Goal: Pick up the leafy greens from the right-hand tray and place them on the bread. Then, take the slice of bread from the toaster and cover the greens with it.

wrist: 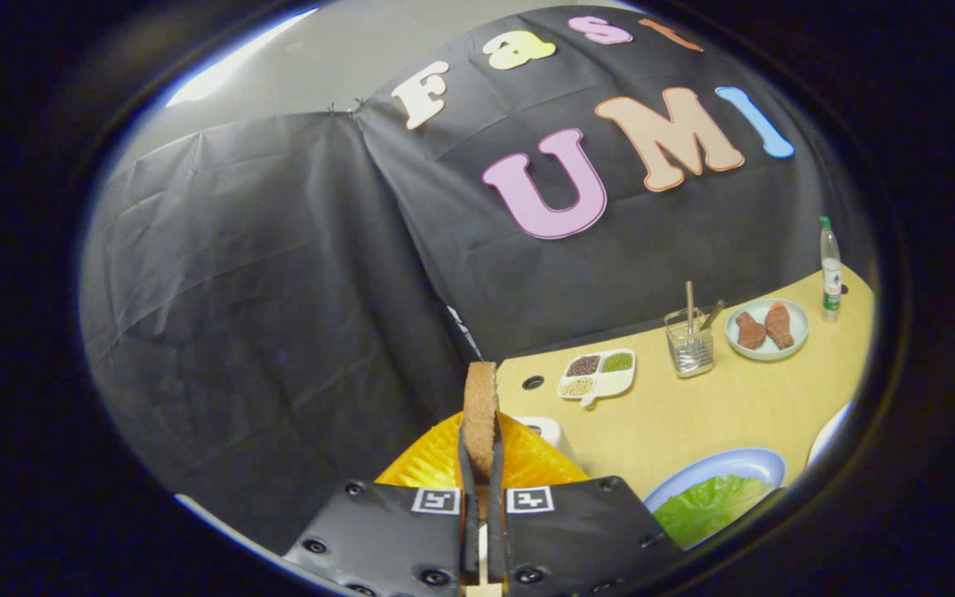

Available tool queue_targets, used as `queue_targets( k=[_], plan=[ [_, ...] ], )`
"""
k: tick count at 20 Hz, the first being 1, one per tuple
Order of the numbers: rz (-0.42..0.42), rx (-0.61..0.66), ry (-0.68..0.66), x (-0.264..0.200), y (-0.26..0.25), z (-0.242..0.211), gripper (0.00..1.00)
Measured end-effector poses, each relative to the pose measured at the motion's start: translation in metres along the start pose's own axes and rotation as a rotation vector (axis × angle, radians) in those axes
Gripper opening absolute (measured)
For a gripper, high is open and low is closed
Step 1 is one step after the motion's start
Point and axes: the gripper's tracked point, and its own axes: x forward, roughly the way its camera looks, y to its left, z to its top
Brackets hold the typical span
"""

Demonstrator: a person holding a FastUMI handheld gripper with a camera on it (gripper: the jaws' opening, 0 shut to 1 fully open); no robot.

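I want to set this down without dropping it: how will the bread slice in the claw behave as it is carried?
The bread slice stands edge-on and upright, pinched by both fingers of the claw, so it seems stiff enough to hold its shape. It looks thin and light. Its rough, crumbly-looking edge suggests that a hard squeeze could dent it.

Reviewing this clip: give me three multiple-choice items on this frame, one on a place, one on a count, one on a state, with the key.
1. Where is the divided dish?
A. beside the clear utensil holder
B. under the bottle
C. on the green leaf

2. How many brown pieces lie on the round plate?
A. one
B. two
C. four

3. What is the gripper doing?
A. open, holding nothing
B. shut on the bread slice
C. shut on a bottle

Key: A, the dish sits next to the holder; B, two pieces show; B, both fingers press the upright slice.
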Motion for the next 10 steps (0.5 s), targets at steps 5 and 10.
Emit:
queue_targets(
  k=[5, 10],
  plan=[
    [-0.011, 0.048, -0.067, -0.045, -0.040, 0.022, 0.07],
    [-0.082, 0.121, -0.107, -0.089, -0.107, 0.015, 0.06]
  ],
)
